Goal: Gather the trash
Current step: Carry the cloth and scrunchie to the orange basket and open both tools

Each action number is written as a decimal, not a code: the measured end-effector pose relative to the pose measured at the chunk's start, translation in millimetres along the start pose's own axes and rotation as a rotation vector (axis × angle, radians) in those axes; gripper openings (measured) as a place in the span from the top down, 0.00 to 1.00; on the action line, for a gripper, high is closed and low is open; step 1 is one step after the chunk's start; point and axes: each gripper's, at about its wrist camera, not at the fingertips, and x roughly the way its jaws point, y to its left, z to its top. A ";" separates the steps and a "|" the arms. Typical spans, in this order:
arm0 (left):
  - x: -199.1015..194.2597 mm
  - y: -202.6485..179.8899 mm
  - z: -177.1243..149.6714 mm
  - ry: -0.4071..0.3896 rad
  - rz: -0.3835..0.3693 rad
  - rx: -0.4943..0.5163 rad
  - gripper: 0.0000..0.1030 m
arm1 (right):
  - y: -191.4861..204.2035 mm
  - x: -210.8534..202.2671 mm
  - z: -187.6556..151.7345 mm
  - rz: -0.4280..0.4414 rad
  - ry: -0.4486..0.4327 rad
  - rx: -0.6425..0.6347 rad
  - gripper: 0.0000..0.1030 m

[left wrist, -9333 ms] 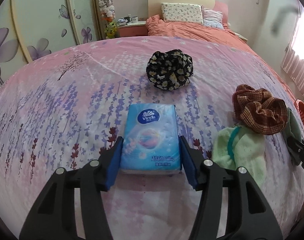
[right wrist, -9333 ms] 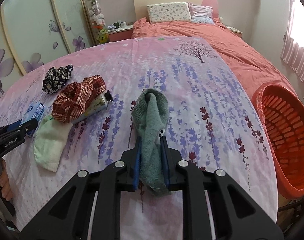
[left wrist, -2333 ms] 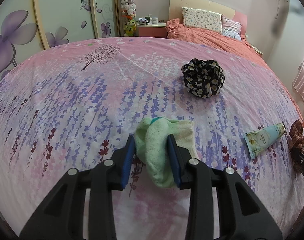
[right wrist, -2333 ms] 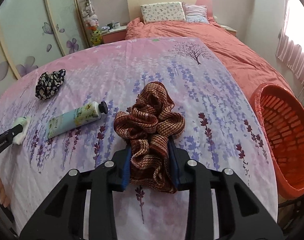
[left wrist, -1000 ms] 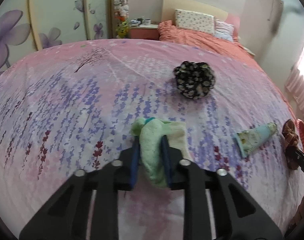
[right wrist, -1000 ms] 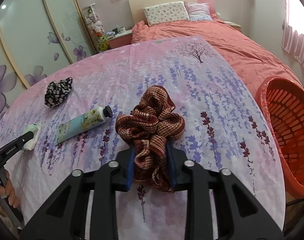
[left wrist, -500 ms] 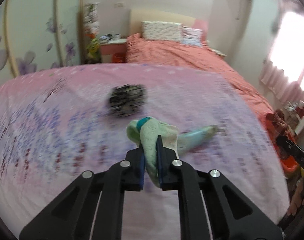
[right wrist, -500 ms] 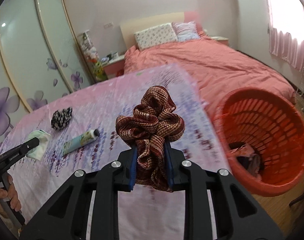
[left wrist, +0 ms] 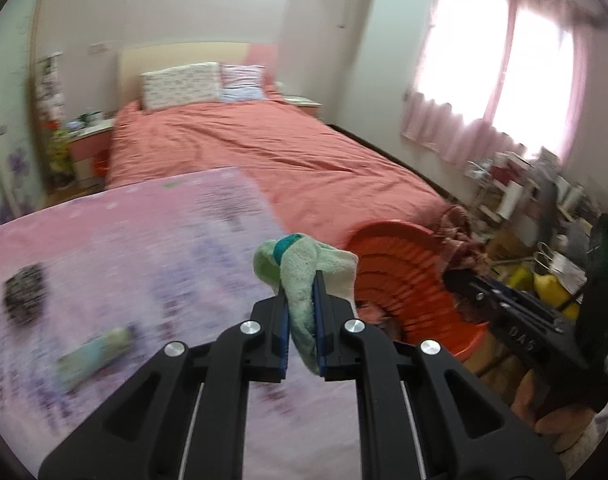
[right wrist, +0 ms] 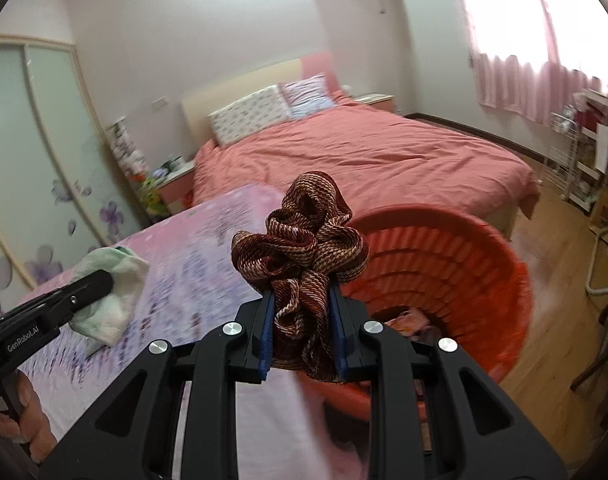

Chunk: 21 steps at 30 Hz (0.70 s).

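While both claws are up off the bedspread, each one's got something pinched tight. The left gripper is squeezed nearly all the way closed on a pale green sock, fuzzy terry stuff with a teal band at the top. The right gripper is closed a bit wider round a brown woven scrunchie, all ruffled and herringbone-looking, which sits right in front of the red plastic basket. That basket's round with ribbed slatted walls and some cloth in the bottom. Back on the pink lavender-print cover there's a blurry tube and a dark floral scrunchie. A second ago both items were still low over the cover; now the views have swung over to the basket.
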 end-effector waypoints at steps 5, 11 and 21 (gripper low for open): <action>45.3 -41.8 9.5 0.038 -0.065 0.034 0.89 | -38.0 9.3 6.7 -0.031 -0.002 0.069 0.77; 93.5 -69.1 10.7 0.093 -0.064 0.060 0.68 | -56.0 35.0 5.2 -0.054 0.033 0.083 0.66; 91.7 -30.1 -4.1 0.103 0.075 0.078 0.38 | -61.2 36.9 -12.8 -0.079 0.056 0.079 0.36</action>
